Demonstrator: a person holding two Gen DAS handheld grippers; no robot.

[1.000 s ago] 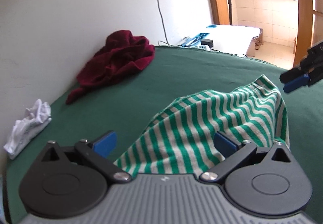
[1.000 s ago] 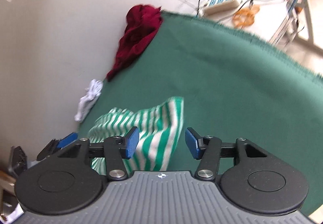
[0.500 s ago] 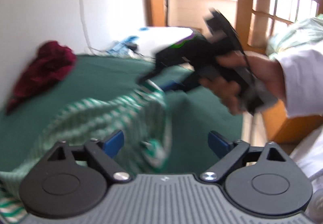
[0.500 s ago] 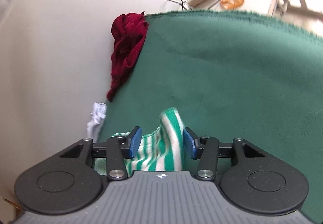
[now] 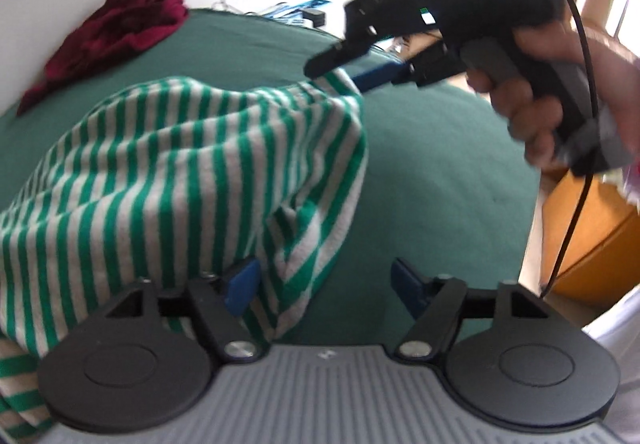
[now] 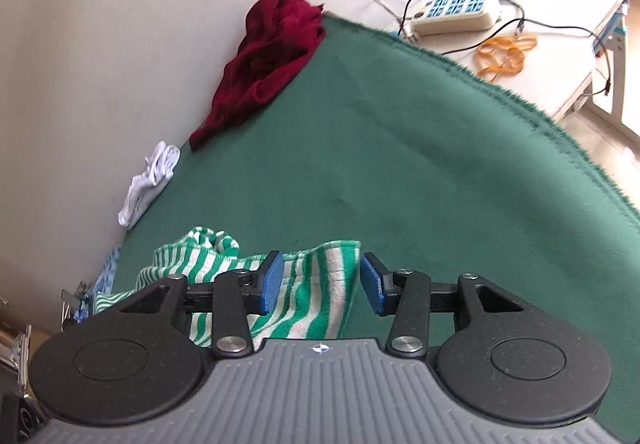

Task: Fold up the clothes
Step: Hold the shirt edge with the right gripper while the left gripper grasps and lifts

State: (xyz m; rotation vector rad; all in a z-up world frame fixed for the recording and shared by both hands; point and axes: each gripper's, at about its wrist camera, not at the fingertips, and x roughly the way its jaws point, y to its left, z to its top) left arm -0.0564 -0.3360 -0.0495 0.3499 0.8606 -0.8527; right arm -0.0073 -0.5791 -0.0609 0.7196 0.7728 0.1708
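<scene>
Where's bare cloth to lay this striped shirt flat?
The green table cover is bare through its middle and right side, out to its frayed edge. The wall side is crowded: the crumpled dark red garment and the small white cloth lie there. The green-and-white striped shirt fills the near-left area.

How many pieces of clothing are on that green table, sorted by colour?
Green-and-white striped garment: 1
Dark red garment: 1
White garment: 1
Total: 3
</scene>
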